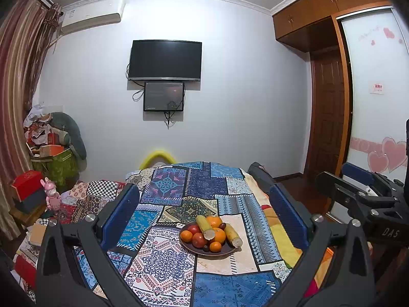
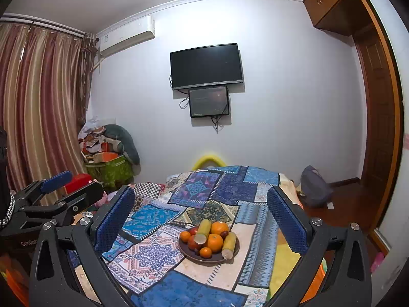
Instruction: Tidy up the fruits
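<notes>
A dark plate (image 1: 194, 250) (image 2: 188, 253) sits on the patchwork cloth, piled with fruit: oranges (image 1: 219, 234) (image 2: 215, 242), red apples (image 1: 199, 239) (image 2: 192, 242), dark small fruits (image 1: 222, 226) and two yellow sugarcane pieces (image 1: 233, 234) (image 2: 229, 245). My left gripper (image 1: 204, 212) is open and empty, held above and short of the plate. My right gripper (image 2: 202, 212) is open and empty, likewise short of the plate. Each gripper shows in the other's view: the right gripper in the left wrist view (image 1: 358, 186), the left gripper in the right wrist view (image 2: 64, 186).
The patchwork cloth (image 1: 163, 263) (image 2: 153, 253) covers a bed. Boxes and a pink toy (image 1: 52, 197) stand at the left, clutter (image 1: 56, 151) in the corner. A backpack (image 2: 315, 186) lies on the floor at the right, near the wardrobe (image 1: 370, 89).
</notes>
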`<state>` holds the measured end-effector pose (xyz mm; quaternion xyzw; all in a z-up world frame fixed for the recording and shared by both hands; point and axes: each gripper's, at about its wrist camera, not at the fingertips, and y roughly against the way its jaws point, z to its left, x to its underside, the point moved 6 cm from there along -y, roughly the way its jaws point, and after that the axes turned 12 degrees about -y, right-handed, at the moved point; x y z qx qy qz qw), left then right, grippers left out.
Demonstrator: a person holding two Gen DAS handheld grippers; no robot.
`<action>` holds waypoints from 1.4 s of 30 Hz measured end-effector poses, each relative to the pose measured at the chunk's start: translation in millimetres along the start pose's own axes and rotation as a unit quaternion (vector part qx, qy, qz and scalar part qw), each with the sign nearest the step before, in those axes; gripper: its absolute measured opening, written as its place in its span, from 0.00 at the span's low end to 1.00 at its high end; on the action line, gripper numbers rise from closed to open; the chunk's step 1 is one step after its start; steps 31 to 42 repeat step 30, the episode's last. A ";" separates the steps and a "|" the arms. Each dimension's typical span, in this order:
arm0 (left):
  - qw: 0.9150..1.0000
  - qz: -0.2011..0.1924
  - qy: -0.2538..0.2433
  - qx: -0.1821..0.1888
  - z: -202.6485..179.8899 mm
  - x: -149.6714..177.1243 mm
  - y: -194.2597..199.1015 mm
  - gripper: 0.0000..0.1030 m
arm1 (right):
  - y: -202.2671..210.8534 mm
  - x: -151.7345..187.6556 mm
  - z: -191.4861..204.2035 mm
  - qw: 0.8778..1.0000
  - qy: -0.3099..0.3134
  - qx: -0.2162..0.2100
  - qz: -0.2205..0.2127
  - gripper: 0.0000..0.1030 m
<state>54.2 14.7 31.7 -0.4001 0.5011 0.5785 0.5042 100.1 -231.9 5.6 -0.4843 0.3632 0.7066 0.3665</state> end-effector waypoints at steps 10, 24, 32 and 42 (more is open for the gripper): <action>1.000 0.001 0.000 0.010 -0.8 -0.4 0.6 1.00 | 0.1 -0.1 -0.3 1.000 0.000 0.001 0.000 1.00; 1.000 0.008 -0.001 0.017 -3.6 1.4 -3.4 1.00 | 0.8 -1.5 -2.7 1.000 -0.004 0.005 0.000 1.00; 1.000 0.015 -0.003 0.020 -4.7 3.4 -7.6 1.00 | 0.8 0.7 -4.1 1.000 -0.006 0.009 0.003 1.00; 1.000 0.015 -0.003 0.020 -4.7 3.4 -7.6 1.00 | 0.8 0.7 -4.1 1.000 -0.006 0.009 0.003 1.00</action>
